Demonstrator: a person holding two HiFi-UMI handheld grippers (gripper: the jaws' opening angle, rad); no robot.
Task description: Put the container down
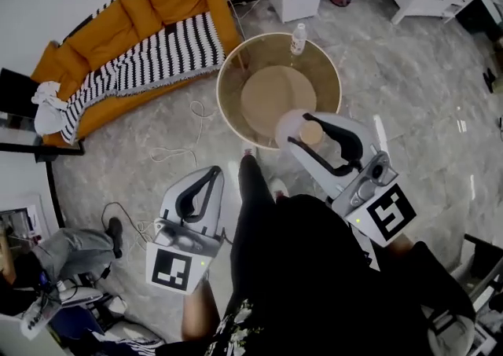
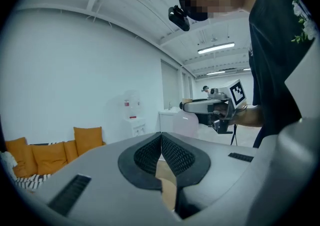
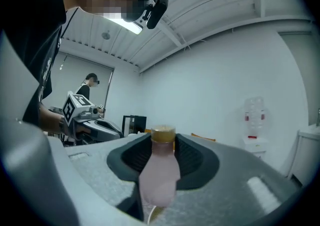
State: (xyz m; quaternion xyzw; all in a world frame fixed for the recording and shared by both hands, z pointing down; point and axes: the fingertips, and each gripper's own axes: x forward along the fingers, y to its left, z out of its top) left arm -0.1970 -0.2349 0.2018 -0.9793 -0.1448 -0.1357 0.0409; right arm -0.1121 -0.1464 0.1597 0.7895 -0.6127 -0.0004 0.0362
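Clamping the right tongs (image 3: 162,144) on the container (image 3: 159,175), a pale pink bottle with a tan cap. Pressing both pads in just below the cap, cap end up. In the head view, holding the container over the near right rim of the round counter (image 1: 223,103). Holding the left tongs (image 2: 161,137) pressed together, gripping nothing. In the head view, carrying the left tongs near and left, just beside the person's dark trouser leg (image 1: 251,213), over the grey floor (image 1: 409,87). Seeing a clear bottle (image 1: 299,38) standing at the counter's far edge, well apart from the container. Seeing an orange sofa (image 1: 157,1) with a striped blanket (image 1: 157,60) far left.
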